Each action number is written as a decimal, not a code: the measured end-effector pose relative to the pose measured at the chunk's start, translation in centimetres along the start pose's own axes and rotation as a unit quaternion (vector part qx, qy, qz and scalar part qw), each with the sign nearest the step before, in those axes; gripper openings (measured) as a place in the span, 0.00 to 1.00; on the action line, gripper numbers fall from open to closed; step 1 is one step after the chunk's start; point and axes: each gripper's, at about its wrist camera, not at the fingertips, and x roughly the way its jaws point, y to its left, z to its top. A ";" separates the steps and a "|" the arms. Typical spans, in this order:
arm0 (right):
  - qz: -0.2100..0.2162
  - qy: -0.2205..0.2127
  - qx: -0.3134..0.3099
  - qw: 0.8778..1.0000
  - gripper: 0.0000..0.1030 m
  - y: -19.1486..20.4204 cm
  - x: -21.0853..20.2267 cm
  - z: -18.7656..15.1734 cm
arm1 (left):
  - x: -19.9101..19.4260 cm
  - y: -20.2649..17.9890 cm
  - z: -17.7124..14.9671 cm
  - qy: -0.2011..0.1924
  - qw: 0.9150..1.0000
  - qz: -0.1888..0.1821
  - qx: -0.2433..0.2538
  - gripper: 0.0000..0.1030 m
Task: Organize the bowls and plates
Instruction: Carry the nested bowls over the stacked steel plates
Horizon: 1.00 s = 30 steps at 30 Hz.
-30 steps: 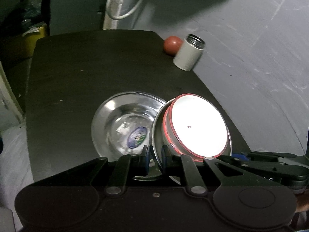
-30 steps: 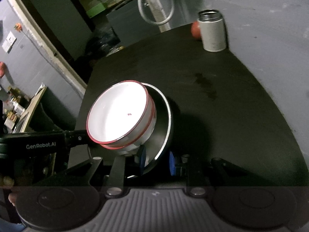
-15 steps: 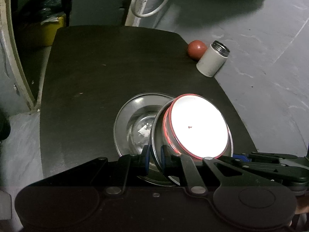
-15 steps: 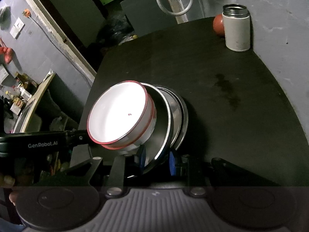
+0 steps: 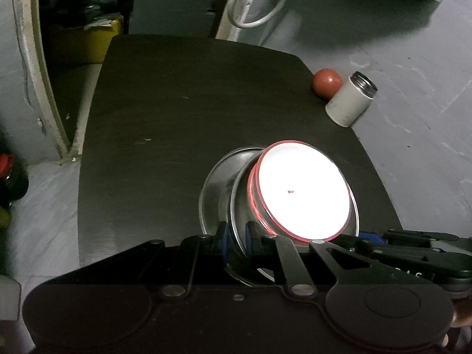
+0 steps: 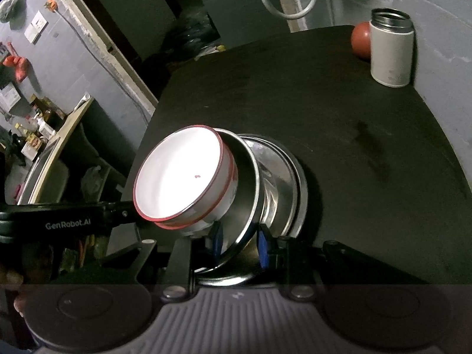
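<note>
Over the last second you have carried the tilted steel plate [image 5: 240, 227], with the two nested red-rimmed white bowls [image 5: 301, 191] in it, toward the right edge of the table [image 5: 177, 103], so it now overlaps more of the steel plate lying flat [image 5: 215, 183] there. Your left tongs [image 5: 236, 236] are closed on the tilted plate's near rim. Your right tongs [image 6: 239, 243] straddle the same rim with the jaws a little apart, not clearly pinching. Lower it squarely and the stack is made. The tin [image 6: 389, 56] and red ball [image 6: 360, 39] stand well apart at the far right corner.
</note>
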 end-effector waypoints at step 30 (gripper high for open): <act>-0.010 -0.005 -0.032 0.999 0.27 0.5 1.4 0.9 | 1.7 -0.2 0.9 -0.021 0.999 0.033 -0.001 0.13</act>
